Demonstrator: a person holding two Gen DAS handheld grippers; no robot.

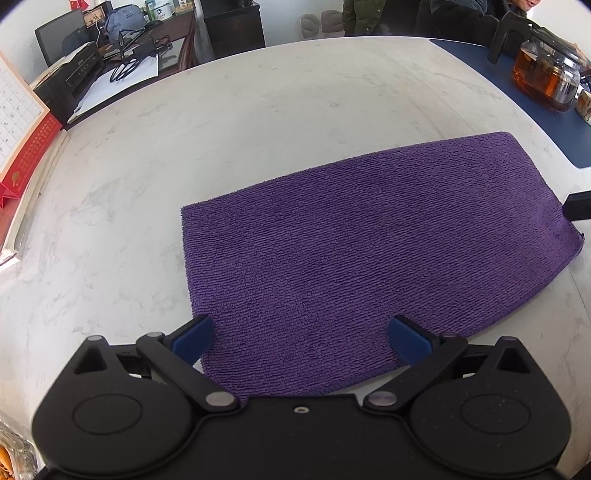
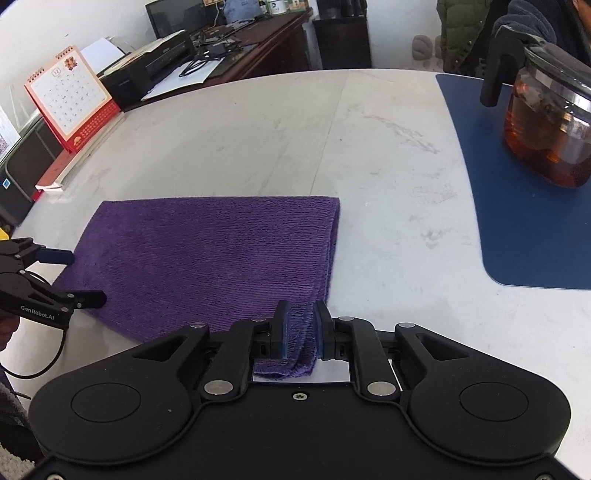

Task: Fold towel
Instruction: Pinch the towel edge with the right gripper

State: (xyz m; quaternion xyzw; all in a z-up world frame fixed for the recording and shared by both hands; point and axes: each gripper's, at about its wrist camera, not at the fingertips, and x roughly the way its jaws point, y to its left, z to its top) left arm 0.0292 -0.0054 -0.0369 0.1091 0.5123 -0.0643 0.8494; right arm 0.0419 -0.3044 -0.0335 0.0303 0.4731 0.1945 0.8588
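Note:
A purple towel (image 1: 369, 240) (image 2: 203, 251) lies flat on the white table (image 1: 258, 110), folded double, its fold along the right side in the right wrist view. My left gripper (image 1: 301, 325) is open wide above the towel's near left corner with nothing between its fingers; it also shows at the left edge of the right wrist view (image 2: 86, 277). My right gripper (image 2: 301, 317) stands at the towel's near right corner. Its jaws are a narrow gap apart, with the doubled corner lying loosely between the blue pads (image 2: 283, 325).
A glass teapot of amber tea (image 2: 546, 129) (image 1: 546, 74) stands on a blue mat (image 2: 517, 221) at the right. A desk calendar (image 2: 70, 99) sits at the table's left edge. A person in a dark jacket (image 2: 461, 29) stands beyond the far edge.

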